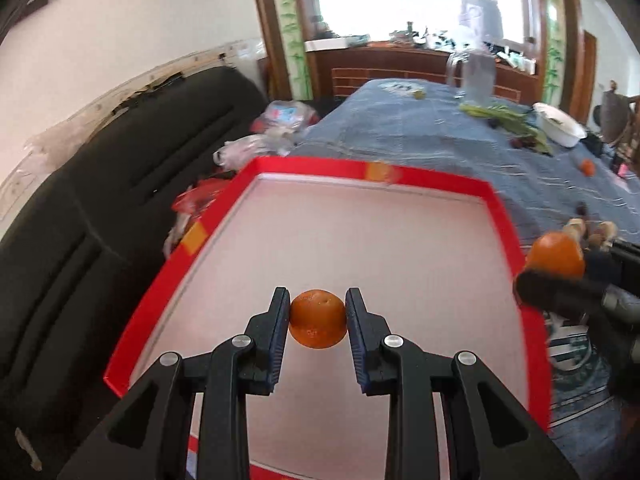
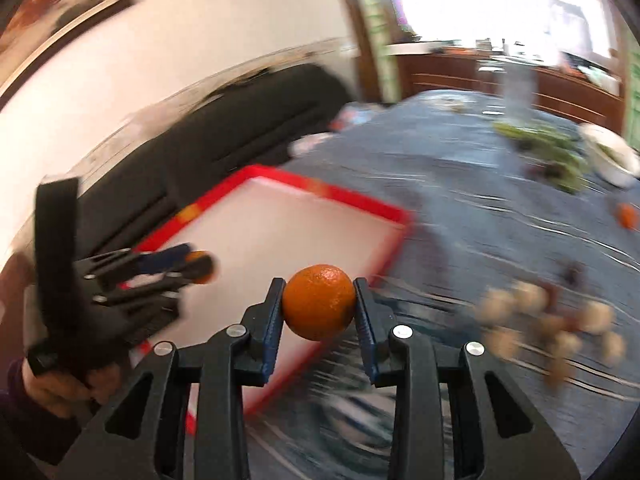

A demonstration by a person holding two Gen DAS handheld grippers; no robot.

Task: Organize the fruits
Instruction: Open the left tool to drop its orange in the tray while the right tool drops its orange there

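Table (image 1: 420, 136) under a blue patterned cloth, running away from both cameras toward a bright window, with a black sofa (image 1: 100, 208) along its left side. Red-rimmed tray (image 1: 506, 224) with a pale floor, lying on the near part of the cloth; its floor is bare. Left gripper (image 1: 318, 316), held over the near half of the tray, jaws clenched on a small orange (image 1: 318, 320) that hangs above the tray floor without touching it. Right gripper (image 2: 319, 306), just past the tray's right rim, jaws clamped on a second orange (image 2: 319, 302) held over the cloth; the right view is blurred. Hand (image 2: 48, 384) gripping the left tool's handle, seen at the left edge of the right view. White bowl (image 1: 560, 122) and green leaves (image 1: 516, 124) at the far right of the table. Cluster of pale round fruits (image 2: 560, 328) on the cloth to the right of the tray. Third orange (image 1: 587, 167) lying alone on the cloth, well apart from the tray.
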